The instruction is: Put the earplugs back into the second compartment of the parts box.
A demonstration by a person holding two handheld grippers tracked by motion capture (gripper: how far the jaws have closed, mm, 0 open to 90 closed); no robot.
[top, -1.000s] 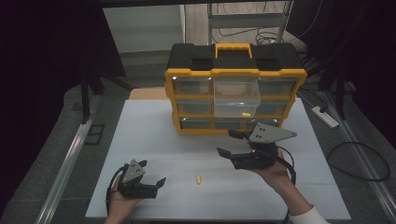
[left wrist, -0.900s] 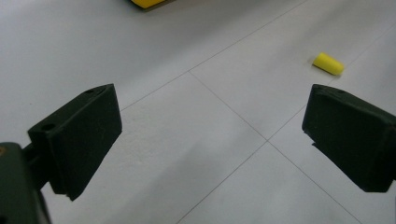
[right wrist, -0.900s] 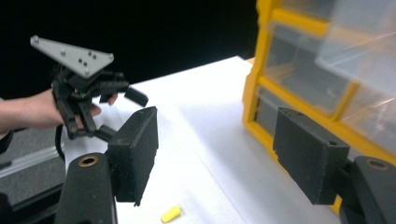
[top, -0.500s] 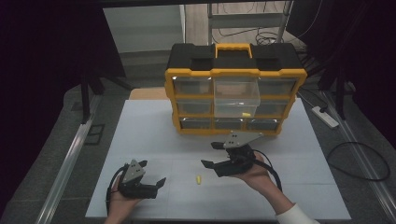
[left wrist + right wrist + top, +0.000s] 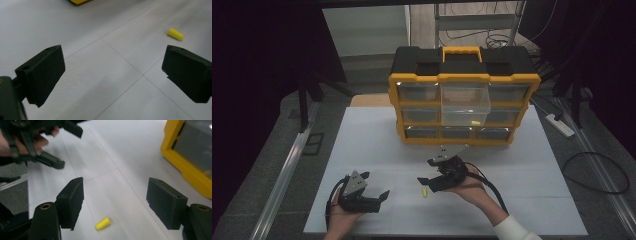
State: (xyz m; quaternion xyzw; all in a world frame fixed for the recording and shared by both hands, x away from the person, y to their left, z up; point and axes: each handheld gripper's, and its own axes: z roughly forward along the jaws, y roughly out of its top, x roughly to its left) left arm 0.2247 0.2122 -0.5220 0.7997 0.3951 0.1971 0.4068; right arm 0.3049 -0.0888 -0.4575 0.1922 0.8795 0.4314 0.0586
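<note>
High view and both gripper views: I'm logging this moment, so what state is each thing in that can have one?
Left gripper: open, empty, resting low on the table.
Right gripper: open, empty, jaws either side of the earplug but not closed on it.
Yellow foam earplug: lying on its side on the white table, loose.
Organizer case: upright, top lid shut.
Middle top drawer: pulled out, a small yellow piece inside.
Other drawers: pushed in.
</note>
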